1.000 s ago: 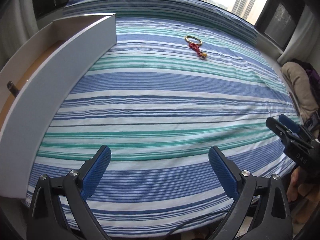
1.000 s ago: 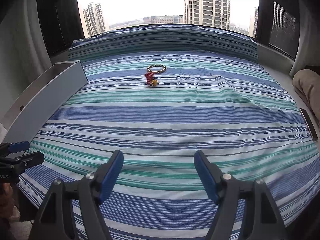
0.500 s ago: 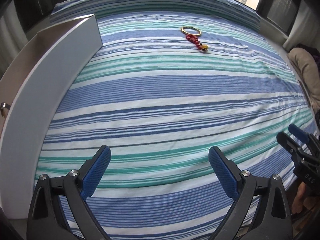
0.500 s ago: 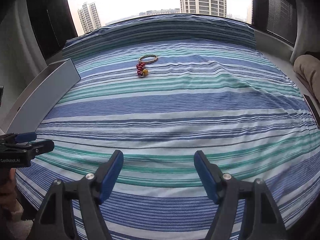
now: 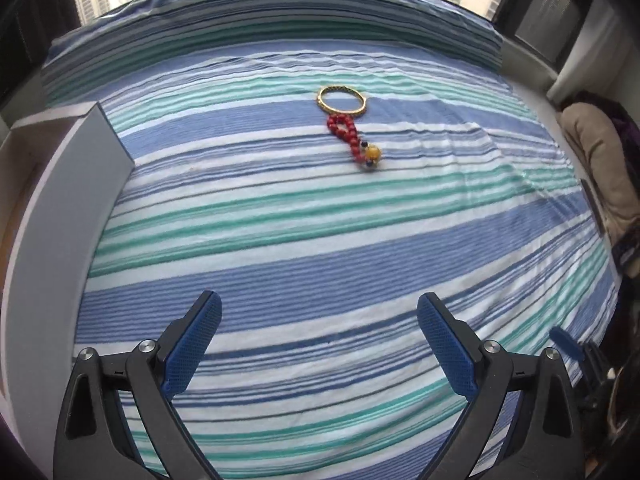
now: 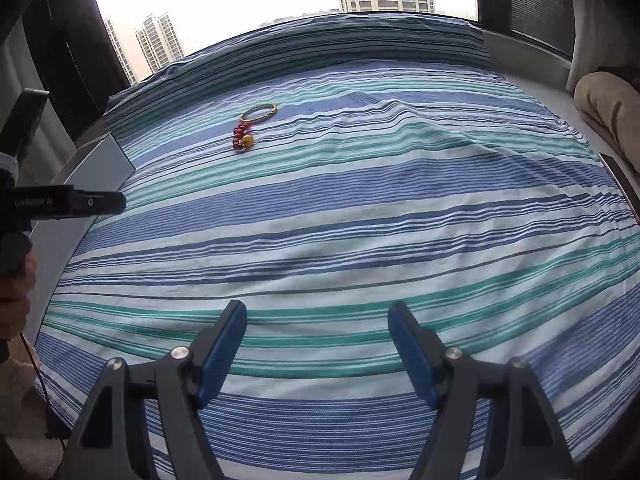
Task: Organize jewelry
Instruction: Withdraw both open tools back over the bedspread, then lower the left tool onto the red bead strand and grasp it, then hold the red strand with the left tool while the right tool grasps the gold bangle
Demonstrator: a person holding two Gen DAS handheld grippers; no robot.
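While both pieces lie untouched on the striped bedsheet (image 5: 320,240), task judged barely begun: nothing picked up, nothing placed. Left gripper (image 5: 319,340) empty, blue pads spread wide, only sheet between them. Right gripper (image 6: 317,350) likewise spread wide and empty, hanging over the near edge of the bed.

Gold bangle (image 5: 342,99) lying flat, well ahead of the left fingers and slightly right of their midline; in the right wrist view, well ahead and left of the right fingers (image 6: 259,113). Red bead bracelet (image 5: 352,138) just nearer than the bangle, its far loop touching or nearly touching the bangle rim; cannot tell which. Bracelet flattened into a narrow strand, possibly twisted; long axis running from the bangle toward the fingers, slanting right in the left wrist view. Yellow bead (image 5: 374,153) at the near end, pointing back toward the grippers.

Open white drawer (image 5: 60,208) beside the bed, left of the left fingers, judged the likely destination. Remaining: reach, grasp each piece, carry across, release.
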